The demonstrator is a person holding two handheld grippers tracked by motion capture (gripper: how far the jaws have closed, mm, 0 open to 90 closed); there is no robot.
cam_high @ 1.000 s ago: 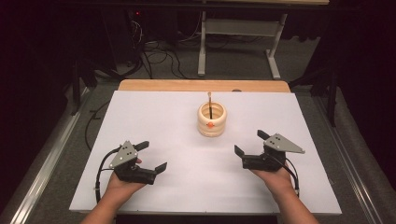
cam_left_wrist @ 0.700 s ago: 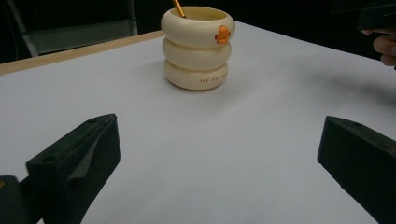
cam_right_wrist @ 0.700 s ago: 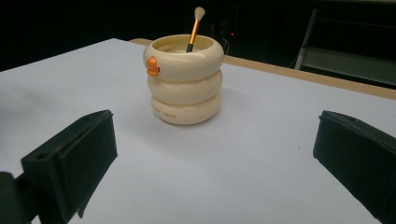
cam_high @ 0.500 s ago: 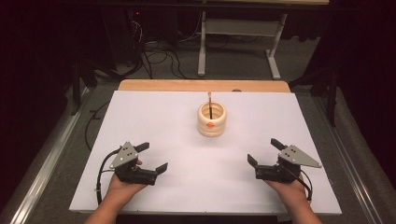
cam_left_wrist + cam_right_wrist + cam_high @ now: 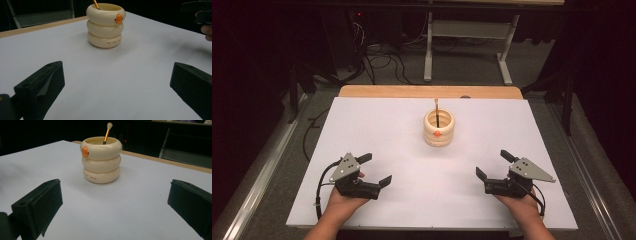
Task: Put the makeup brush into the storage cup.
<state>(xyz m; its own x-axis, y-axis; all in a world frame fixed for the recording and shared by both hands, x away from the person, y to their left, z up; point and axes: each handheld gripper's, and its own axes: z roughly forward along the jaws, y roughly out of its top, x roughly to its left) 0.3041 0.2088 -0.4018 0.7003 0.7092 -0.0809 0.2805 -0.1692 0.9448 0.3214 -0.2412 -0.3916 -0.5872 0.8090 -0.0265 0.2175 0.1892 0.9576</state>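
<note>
Where right gripper view (image 5: 110, 207) shows brush (image 5: 108, 132) tip — holder (image 5: 101, 160), both grippers' jaws wide, empty.

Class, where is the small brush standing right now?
In the high view, the brush stands inside the cream ringed holder, centre-far on the white table.

The place looked like a lab or test room, dim and bare beyond the lit work area. A white sheet (image 5: 387, 135) covered the table (image 5: 427, 91), whose wooden edge showed at the far side. Loose black cables (image 5: 382, 65) lay tangled on the grey floor behind it, beside the metal legs of a bench frame (image 5: 467, 50).
</note>
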